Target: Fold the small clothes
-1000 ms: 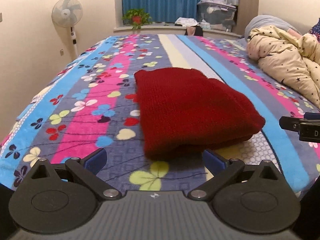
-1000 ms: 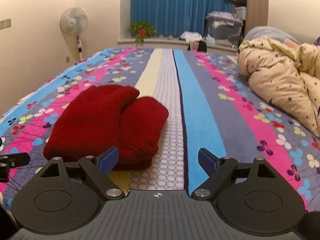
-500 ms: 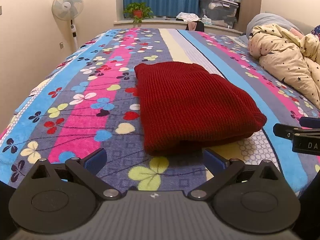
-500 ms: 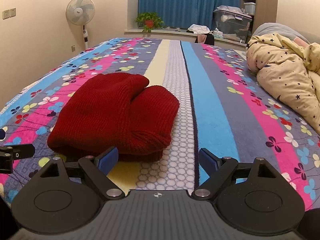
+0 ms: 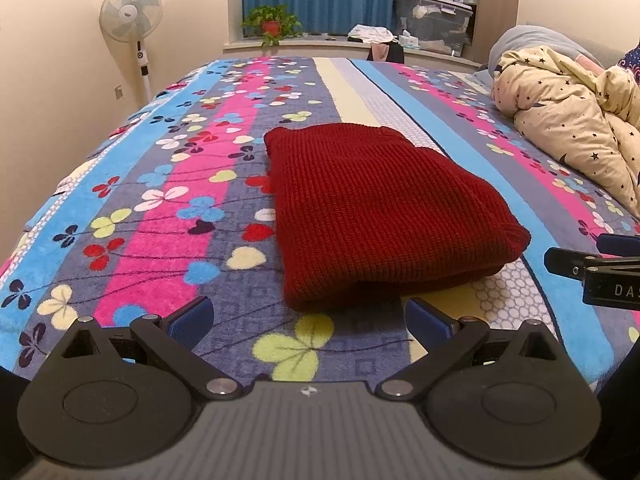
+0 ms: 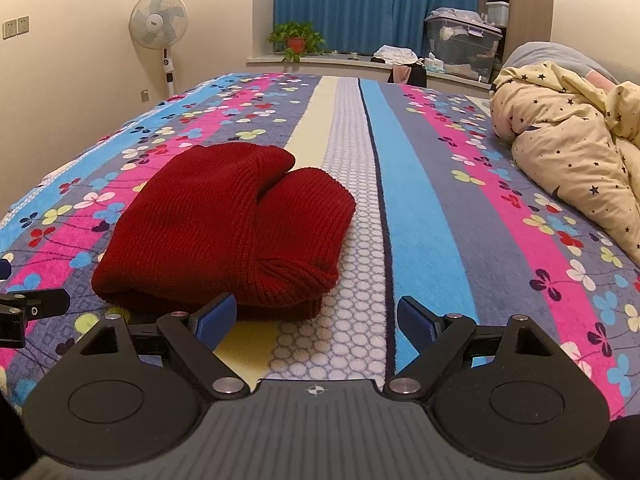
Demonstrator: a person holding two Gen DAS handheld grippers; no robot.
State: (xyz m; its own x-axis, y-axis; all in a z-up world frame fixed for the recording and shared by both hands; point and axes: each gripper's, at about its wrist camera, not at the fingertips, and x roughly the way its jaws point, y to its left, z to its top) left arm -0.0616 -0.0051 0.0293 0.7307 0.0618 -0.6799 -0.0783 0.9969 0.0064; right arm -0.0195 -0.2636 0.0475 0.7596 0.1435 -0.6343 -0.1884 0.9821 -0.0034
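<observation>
Folded sweater [image 5: 380, 208] on bedspread [image 5: 160, 216] — quilt [image 5: 572, 120] right, fan [image 5: 131, 12] behind.

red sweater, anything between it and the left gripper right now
Nothing visible. The left gripper is open just short of the folded red sweater, with only bare bedspread between them. The right gripper is off to the side.

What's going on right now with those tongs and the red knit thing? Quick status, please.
Left tongs open, empty. Right tongs open, empty. Red sweater lies folded on the bedspread, untouched. Nothing between tongs and sweater.
</observation>
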